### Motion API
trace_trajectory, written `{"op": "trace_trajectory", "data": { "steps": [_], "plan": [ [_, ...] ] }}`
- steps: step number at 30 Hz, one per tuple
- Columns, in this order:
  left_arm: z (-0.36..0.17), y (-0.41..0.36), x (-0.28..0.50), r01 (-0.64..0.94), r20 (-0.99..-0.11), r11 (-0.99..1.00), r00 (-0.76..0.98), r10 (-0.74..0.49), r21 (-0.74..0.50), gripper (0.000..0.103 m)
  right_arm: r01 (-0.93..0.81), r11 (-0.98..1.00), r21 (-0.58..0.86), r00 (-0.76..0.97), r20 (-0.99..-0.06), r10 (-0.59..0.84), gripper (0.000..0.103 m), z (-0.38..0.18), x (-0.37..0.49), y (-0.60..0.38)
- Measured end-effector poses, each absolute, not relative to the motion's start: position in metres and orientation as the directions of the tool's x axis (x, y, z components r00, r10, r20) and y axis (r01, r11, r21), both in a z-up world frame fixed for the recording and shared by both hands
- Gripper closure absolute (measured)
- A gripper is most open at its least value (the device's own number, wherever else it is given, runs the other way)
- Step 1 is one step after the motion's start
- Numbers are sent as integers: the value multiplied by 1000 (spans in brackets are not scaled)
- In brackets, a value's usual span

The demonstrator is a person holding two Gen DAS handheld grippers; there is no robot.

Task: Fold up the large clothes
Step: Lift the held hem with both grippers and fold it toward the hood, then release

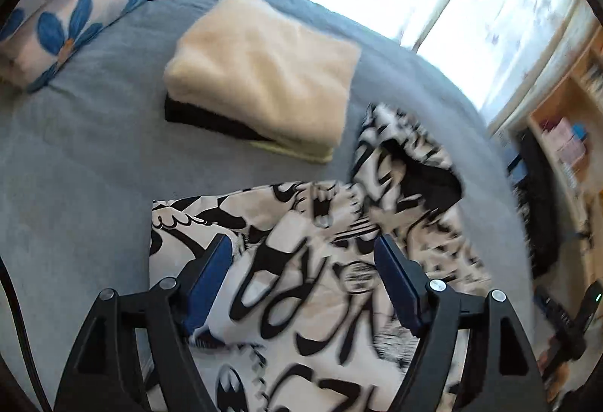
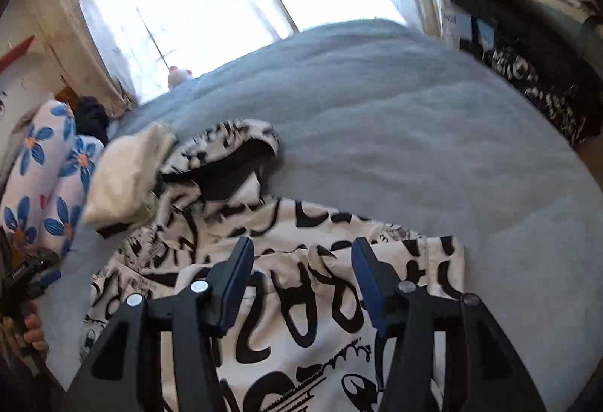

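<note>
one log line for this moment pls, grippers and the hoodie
left gripper: open, over hoodie | right gripper: open, over hoodie | hoodie: partly folded on grey bed | folded pile: beside hood

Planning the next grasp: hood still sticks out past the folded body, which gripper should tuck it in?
Probably left. The hood lies just ahead-right of the open left gripper on the printed hoodie. From the open right gripper it sits farther off, up-left beside the cream stack.
</note>
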State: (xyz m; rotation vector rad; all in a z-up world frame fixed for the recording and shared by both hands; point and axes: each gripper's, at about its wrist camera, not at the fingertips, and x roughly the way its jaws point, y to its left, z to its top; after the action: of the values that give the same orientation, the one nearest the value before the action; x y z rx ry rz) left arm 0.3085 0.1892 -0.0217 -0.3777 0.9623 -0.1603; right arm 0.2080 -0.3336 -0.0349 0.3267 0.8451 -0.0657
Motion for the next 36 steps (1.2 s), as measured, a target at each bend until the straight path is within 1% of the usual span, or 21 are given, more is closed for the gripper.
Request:
{"op": "trace_trajectory", "data": {
  "steps": [5, 9, 12, 14, 15, 16, 17, 18, 19, 20, 21, 24, 27, 30, 34, 36],
  "plan": [
    [-69, 170, 326, 38, -835, 959, 483, -265, -282, 27, 193, 955, 224, 560, -824, 80, 49, -91, 235, -349],
    [-99, 155, 334, 106, -870, 972, 434, -234, -209, 27, 139, 956, 259, 501, -851, 158, 49, -123, 246, -352],
    [-119, 149, 339, 136, -891, 974, 396, -220, -180, 27, 99, 965, 241, 449, -877, 173, 49, -143, 254, -347],
    [-129, 148, 342, 142, -892, 973, 393, -224, -182, 27, 87, 970, 228, 444, -880, 168, 49, -151, 255, -345],
    [-132, 148, 343, 140, -891, 972, 393, -227, -187, 29, 84, 970, 227, 449, -878, 166, 53, -152, 256, -344],
    [-134, 147, 343, 145, -883, 968, 400, -246, -204, 46, 76, 969, 233, 456, -873, 174, 61, -151, 255, -343],
    [-133, 148, 342, 151, -877, 963, 399, -267, -224, 54, 67, 965, 253, 453, -870, 197, 86, -151, 254, -341],
    [-130, 148, 340, 139, -873, 966, 415, -257, -218, 67, 74, 967, 246, 452, -872, 187, 93, -150, 253, -340],
    [-126, 148, 339, 129, -868, 971, 436, -240, -203, 83, 74, 972, 223, 461, -872, 165, 95, -147, 250, -337],
    [-121, 148, 338, 127, -862, 971, 449, -236, -200, 87, 72, 978, 194, 487, -863, 135, 98, -139, 245, -334],
    [-112, 151, 335, 121, -848, 972, 476, -233, -200, 89, 78, 980, 184, 517, -848, 118, 99, -130, 241, -334],
    [-82, 160, 334, 98, -793, 967, 556, -250, -236, 90, 118, 958, 261, 633, -763, 130, 99, -96, 230, -349],
    [-63, 164, 342, 63, -740, 965, 629, -236, -255, 91, 146, 948, 284, 697, -709, 104, 99, -79, 239, -356],
    [-70, 158, 360, 31, -737, 966, 641, -215, -256, 91, 192, 942, 276, 686, -724, 72, 99, -93, 262, -357],
    [-116, 140, 384, 3, -793, 990, 598, -117, -144, 91, 267, 938, 224, 592, -806, 24, 99, -148, 293, -358],
    [-138, 139, 388, -10, -800, 988, 589, -116, -151, 88, 276, 937, 213, 586, -811, 12, 98, -167, 294, -357]
  ]
}}
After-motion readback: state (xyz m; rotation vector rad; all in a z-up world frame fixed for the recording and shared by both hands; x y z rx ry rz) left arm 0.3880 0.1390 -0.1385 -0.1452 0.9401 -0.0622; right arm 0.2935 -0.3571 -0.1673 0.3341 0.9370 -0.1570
